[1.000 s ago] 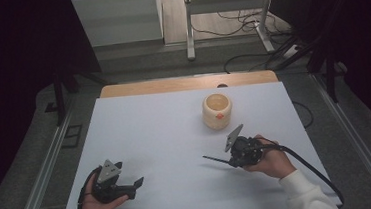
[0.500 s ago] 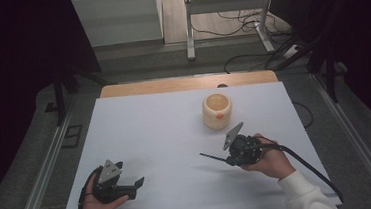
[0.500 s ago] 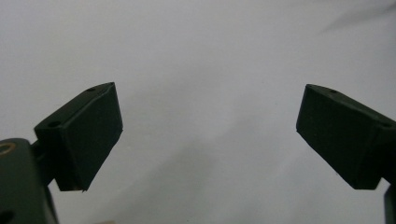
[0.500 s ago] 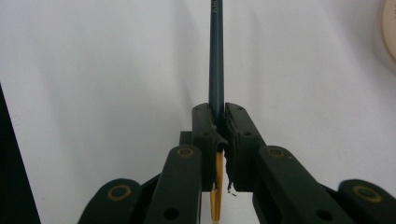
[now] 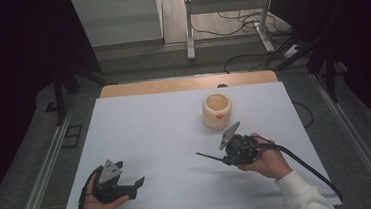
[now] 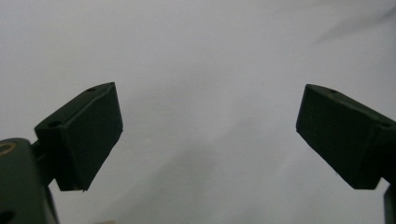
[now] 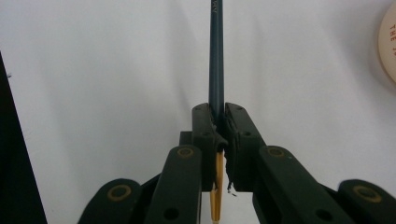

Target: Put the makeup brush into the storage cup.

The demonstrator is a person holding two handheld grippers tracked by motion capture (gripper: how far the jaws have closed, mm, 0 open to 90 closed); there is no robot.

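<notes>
The right gripper point(image 7: 218, 122) was clenched on a thin dark pencil point(image 7: 215, 56), whose shaft ran straight up from between the black pads while a yellowish stretch of it showed below them. In the high view this gripper point(image 5: 224, 157) sat in the person's right hand point(image 5: 265, 159) at the near right of the white table point(image 5: 151, 137), with the pencil point(image 5: 208, 156) sticking out toward the left, its tip low over the tabletop. A thick black cable point(image 5: 304, 168) trailed from the gripper toward the near right edge. Just beyond the hand stood a small cream-coloured pot point(image 5: 217, 110) with an orange mark on its side, apart from the gripper. The left gripper point(image 6: 209, 135) was released, its jaws wide apart over bare white surface with nothing between them; the left hand point(image 5: 100, 201) held it point(image 5: 129, 181) at the near left, well apart from the pencil.
</notes>
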